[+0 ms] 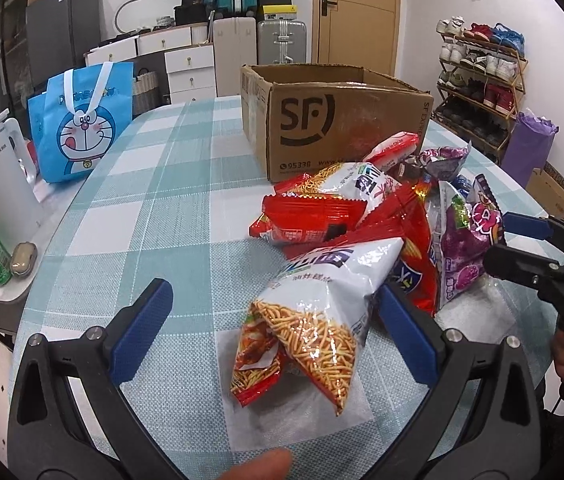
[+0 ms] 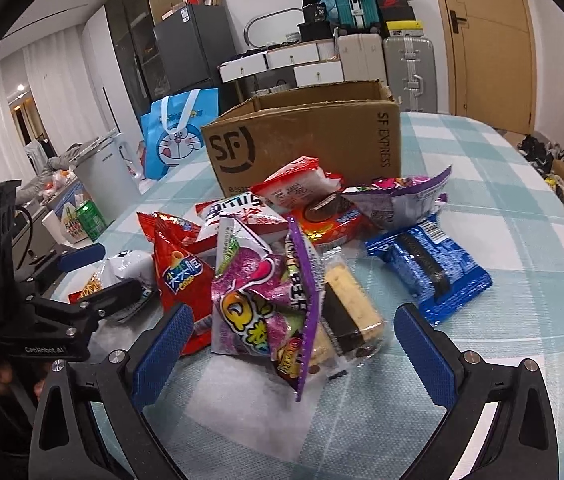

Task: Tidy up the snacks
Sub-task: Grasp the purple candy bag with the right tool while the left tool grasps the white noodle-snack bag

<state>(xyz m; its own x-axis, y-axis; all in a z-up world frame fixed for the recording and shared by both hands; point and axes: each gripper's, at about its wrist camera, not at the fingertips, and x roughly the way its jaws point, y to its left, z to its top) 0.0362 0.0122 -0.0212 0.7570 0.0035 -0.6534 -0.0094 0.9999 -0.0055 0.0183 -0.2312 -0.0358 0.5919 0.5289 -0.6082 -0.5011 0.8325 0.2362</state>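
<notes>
My left gripper (image 1: 272, 332) is spread around the noodle-snack bag (image 1: 313, 320); my right gripper (image 2: 301, 344) is spread around the purple candy bag (image 2: 266, 300). The cardboard box (image 2: 305, 140) waits at twelve o'clock. Slick, puffy foil could squirt free, or I'd snag neighbouring packets.

A table covered in a blue-and-white checked cloth (image 1: 154, 184) carries an open SF Express cardboard box (image 1: 321, 128) at 12 o'clock in the left wrist view. A heap of snack packets (image 1: 361, 216) lies just in front of the box, toward 3 o'clock. A white-and-orange noodle-snack bag (image 1: 313, 312) rests nearest the camera. In the right wrist view, a blue biscuit packet (image 2: 429, 268) lies at 3 o'clock beside the heap.
</notes>
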